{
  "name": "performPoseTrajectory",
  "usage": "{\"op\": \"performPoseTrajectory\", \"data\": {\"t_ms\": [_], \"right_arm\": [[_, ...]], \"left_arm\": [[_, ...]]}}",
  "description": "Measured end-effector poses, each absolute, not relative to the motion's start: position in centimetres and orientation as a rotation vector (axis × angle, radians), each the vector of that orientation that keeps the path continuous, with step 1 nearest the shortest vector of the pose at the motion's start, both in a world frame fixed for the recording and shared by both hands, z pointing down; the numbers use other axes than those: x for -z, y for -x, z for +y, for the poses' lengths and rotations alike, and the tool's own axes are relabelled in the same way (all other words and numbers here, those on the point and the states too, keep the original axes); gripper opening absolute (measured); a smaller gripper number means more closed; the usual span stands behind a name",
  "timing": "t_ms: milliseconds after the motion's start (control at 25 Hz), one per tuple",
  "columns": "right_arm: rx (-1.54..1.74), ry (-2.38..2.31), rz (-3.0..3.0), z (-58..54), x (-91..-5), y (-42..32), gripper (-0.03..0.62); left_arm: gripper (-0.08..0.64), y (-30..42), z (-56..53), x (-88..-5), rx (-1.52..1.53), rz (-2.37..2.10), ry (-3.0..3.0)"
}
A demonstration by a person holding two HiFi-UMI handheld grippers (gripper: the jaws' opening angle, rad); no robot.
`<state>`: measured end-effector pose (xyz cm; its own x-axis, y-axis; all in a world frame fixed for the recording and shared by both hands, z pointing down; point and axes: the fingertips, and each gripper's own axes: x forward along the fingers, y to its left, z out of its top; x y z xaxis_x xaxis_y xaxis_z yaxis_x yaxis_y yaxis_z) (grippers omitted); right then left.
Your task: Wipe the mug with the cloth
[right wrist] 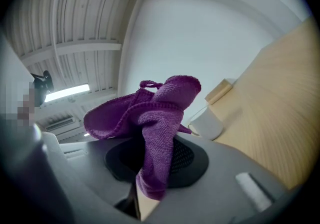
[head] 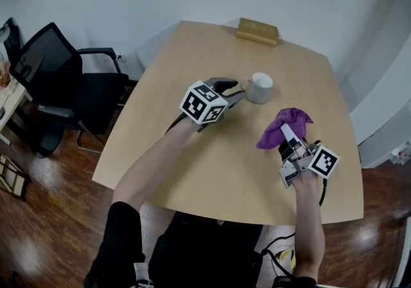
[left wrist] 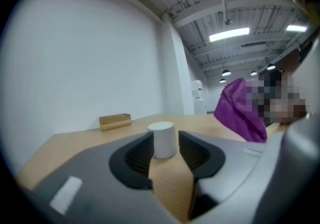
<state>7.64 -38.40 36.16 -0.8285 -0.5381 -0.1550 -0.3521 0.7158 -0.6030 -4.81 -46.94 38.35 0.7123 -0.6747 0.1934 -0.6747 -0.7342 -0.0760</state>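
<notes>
Left gripper (head: 235,95) open, mug (head: 259,87) just ahead of its jaws; right gripper (head: 288,134) clamps the cloth (head: 284,119).

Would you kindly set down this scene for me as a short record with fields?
Surface: light wooden table
Mug: white ceramic mug, upright on the table
Cloth: purple knitted cloth, bunched
Left tool: open, jaws apart, mug just ahead of them, not gripped
Right tool: shut on the cloth
Far edge: small wooden block
</notes>
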Motion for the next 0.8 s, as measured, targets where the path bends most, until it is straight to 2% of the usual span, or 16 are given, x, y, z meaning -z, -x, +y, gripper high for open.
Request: {"op": "performPoseTrajectory", "data": {"t_ms": [120,240,600,720,800], "right_arm": [[0.806,0.72,2.628,-39.2,-36.4,-7.7,0.081],[0.801,0.71,2.631,-39.5,-36.5,-7.7,0.081],[0.833,0.673,2.621,-39.6,-37.1,-7.9,0.081],[0.846,0.671,2.619,-39.6,-37.4,-8.0,0.081],[0.833,0.687,2.628,-39.8,-37.5,-8.3,0.081]], "left_arm": [[0.214,5.2,-49.6,-40.3,-0.382,-1.129,-2.905],[0.243,4.9,-51.4,-41.7,-0.407,-1.056,-2.918],[0.242,2.7,-54.0,-43.1,-0.5,-0.834,-2.987],[0.212,2.4,-54.5,-43.3,-0.577,-0.828,-3.029],[0.109,2.5,-54.5,-43.3,-0.607,-0.84,-3.041]]}}
